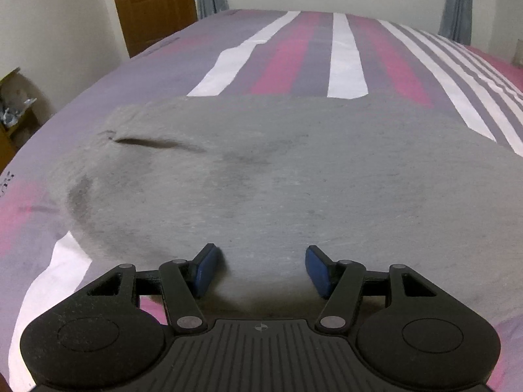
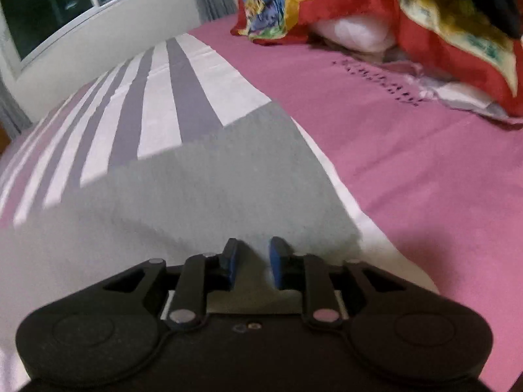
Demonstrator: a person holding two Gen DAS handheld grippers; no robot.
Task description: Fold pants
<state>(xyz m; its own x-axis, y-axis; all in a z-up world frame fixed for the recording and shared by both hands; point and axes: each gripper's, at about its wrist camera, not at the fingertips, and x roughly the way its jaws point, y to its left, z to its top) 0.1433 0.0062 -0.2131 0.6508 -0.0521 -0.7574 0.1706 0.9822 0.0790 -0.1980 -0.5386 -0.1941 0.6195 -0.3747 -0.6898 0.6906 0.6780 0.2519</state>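
Grey pants [image 1: 278, 176] lie spread flat on the striped bed, filling the middle of the left wrist view. My left gripper [image 1: 263, 269] is open, its blue pads wide apart, just above the near edge of the pants. In the right wrist view one end of the grey pants [image 2: 228, 183] lies ahead on the sheet. My right gripper [image 2: 253, 261] is over that end with its blue pads a narrow gap apart and nothing visibly held between them.
The bed sheet [image 1: 287, 58] has pink, grey and white stripes. A brown door [image 1: 153, 3] and a small shelf [image 1: 13, 114] stand at the left. A colourful red and yellow quilt [image 2: 408, 16] is piled at the bed's far right. A window [image 2: 49, 6] is behind.
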